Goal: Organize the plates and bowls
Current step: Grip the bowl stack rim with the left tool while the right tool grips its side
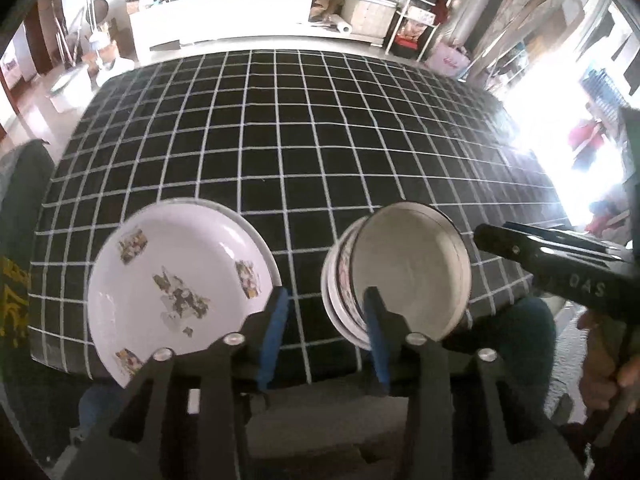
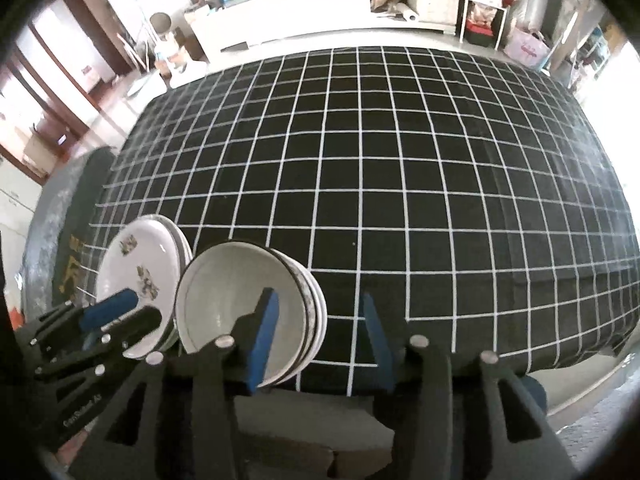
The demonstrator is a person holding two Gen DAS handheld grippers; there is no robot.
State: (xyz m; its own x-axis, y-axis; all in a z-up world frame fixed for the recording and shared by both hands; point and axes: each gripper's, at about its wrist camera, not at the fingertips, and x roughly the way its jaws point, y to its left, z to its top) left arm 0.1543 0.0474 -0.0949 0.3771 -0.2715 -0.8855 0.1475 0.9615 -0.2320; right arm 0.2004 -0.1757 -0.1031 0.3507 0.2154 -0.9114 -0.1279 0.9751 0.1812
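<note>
A stack of white plates (image 1: 176, 276) with flower prints lies near the front edge of the table, on its black grid cloth (image 1: 300, 140). Just right of it stands a stack of white bowls (image 1: 412, 264) with dark rims. My left gripper (image 1: 327, 292) hovers open over the gap between the two stacks, holding nothing. The right gripper's black fingers (image 1: 520, 248) reach in from the right, beside the bowls. In the right wrist view, my right gripper (image 2: 318, 298) is open and empty just right of the bowls (image 2: 232, 296). The plates (image 2: 136, 268) lie further left, partly behind the left gripper (image 2: 132, 314).
The grid cloth (image 2: 400, 180) stretches far back and to the right. A dark cushion with yellow lettering (image 1: 16, 292) borders the table's left side. A cluttered white counter (image 1: 240, 12) and a shelf rack (image 1: 420, 8) stand beyond. A person's hand (image 1: 600, 360) is at the right.
</note>
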